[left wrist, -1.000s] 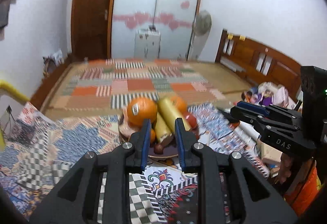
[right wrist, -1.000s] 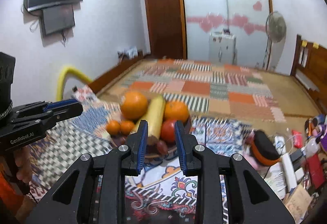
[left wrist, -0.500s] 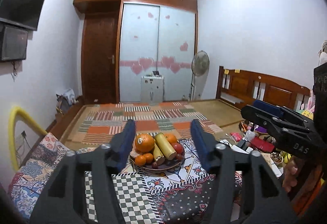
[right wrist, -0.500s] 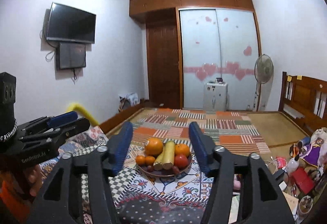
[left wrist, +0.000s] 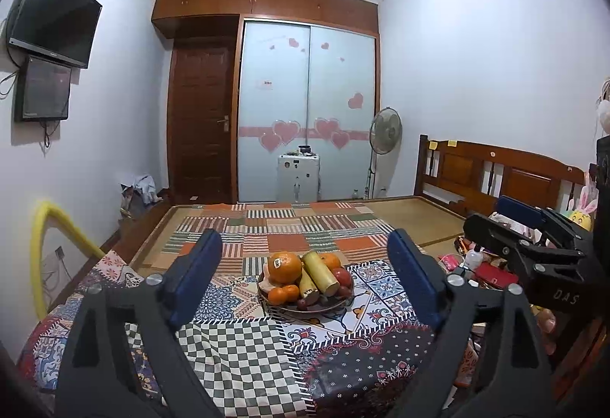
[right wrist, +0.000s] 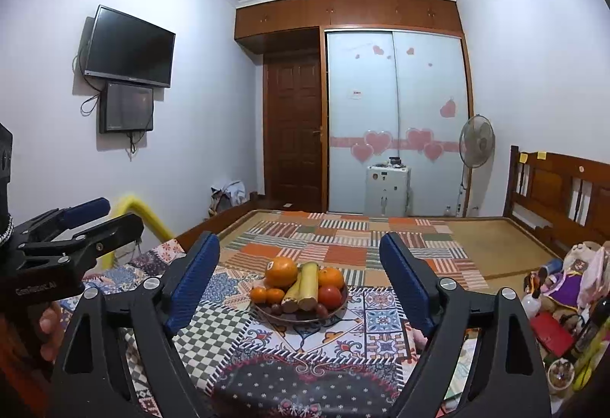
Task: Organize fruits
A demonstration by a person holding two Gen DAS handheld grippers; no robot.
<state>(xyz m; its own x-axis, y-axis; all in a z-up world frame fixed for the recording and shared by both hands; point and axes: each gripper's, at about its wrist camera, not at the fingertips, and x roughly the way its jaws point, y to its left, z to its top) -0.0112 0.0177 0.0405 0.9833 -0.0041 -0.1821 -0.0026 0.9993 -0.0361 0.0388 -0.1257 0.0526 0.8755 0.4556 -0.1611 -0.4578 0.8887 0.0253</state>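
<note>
We hold both tongs up and back from the fruit, well apart from it. The left tongs (left wrist: 305, 284) stand wide apart with nothing between the blue pads, and the right tongs (right wrist: 299, 278) are spread just as wide and equally empty. In the left view the right tongs show at the right edge; in the right view the left tongs show at the left edge.

The fruit sits heaped on a shallow plate (left wrist: 328, 306) on the worktop (left wrist: 244, 353), which is covered with a patchwork cloth of checks and tiles. On the plate we see a big orange (left wrist: 284, 267) with a sticker at the top left, a second orange (right wrist: 330, 277) behind to the right, two small tangerines (right wrist: 265, 295) at the front left, a red apple (right wrist: 329, 295) at the right, two long yellow-green pieces (right wrist: 309, 284) laid across the middle, and a few dark small fruits (right wrist: 277, 310) along the near rim.

Beyond the worktop lies a patchwork rug (right wrist: 343, 238), with a standing fan (right wrist: 476, 143) further back.
</note>
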